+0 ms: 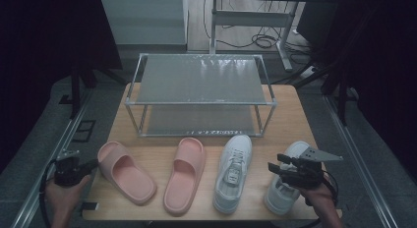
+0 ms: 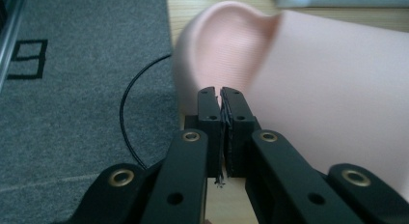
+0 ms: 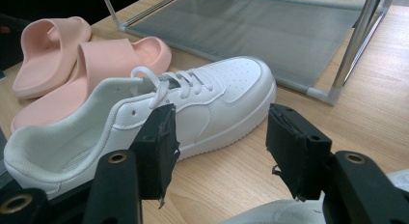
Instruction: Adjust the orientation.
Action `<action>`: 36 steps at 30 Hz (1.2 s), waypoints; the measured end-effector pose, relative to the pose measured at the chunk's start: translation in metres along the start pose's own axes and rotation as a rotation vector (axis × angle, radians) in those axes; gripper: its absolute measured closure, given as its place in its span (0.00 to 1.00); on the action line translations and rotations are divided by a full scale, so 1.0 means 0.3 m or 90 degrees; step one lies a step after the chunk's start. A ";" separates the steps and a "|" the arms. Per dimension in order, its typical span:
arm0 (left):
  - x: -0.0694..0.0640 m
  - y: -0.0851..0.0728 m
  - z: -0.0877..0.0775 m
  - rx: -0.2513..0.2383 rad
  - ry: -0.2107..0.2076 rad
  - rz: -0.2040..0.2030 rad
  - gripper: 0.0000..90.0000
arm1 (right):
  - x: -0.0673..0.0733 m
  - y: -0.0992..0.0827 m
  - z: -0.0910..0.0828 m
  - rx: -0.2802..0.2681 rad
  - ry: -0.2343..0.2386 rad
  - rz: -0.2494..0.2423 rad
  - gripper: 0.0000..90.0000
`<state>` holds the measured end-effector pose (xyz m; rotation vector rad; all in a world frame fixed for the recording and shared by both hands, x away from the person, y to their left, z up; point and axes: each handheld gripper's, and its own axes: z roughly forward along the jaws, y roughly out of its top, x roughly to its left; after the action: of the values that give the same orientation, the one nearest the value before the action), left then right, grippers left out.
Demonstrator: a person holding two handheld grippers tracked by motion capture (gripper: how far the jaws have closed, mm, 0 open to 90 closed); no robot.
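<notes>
- While the four shoes lie in a row along the near edge of the table (image 1: 287, 98), we see the left gripper (image 1: 93, 163) at the table's near-left corner, its jaws closed flat against each other with nothing between them, tips just short of the left pink slipper (image 1: 125, 172).
- In the left gripper view those closed jaws (image 2: 222, 105) point at the slipper's rounded side (image 2: 308, 84); we judge that pushing on like this would shove the slipper along the wood or tip it toward the table's left edge, because shut jaws can only nudge, not grasp.
- The left hand (image 1: 61, 201) comes in low from the near-left corner, gripper held roughly level, pointing right across the table.
- The right gripper (image 1: 275, 163) hangs over the right white sneaker (image 1: 280, 191) by the near-right corner, jaws open and empty, aimed leftward at the other white sneaker (image 1: 233, 171).
- In the right gripper view the open jaws (image 3: 219, 137) bracket bare wood beside that sneaker (image 3: 159, 118); we reckon closing here would catch nothing, or clip the laces and drag the shoe askew.
- The second pink slipper (image 1: 186, 174) lies between slipper and sneaker, so a careless sweep could knock the neighbours together.
- The empty two-shelf rack (image 1: 199, 93) stands toward the far edge; its metal posts could snag a shoe carried in tilted.
</notes>
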<state>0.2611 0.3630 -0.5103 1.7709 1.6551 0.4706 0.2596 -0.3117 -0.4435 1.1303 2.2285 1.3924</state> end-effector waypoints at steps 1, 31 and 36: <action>0.007 0.003 0.009 0.002 -0.002 -0.001 0.98 | 0.000 0.000 0.000 0.000 0.000 0.000 0.50; -0.161 0.099 0.140 0.020 -0.075 0.091 1.00 | -0.002 -0.001 0.001 -0.001 0.000 0.001 0.50; -0.216 0.122 0.170 0.025 -0.091 0.111 1.00 | -0.001 -0.001 -0.001 -0.002 -0.001 0.000 0.50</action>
<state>0.3133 0.2892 -0.5110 1.9410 1.4281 0.3807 0.2595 -0.3122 -0.4436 1.1306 2.2247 1.3928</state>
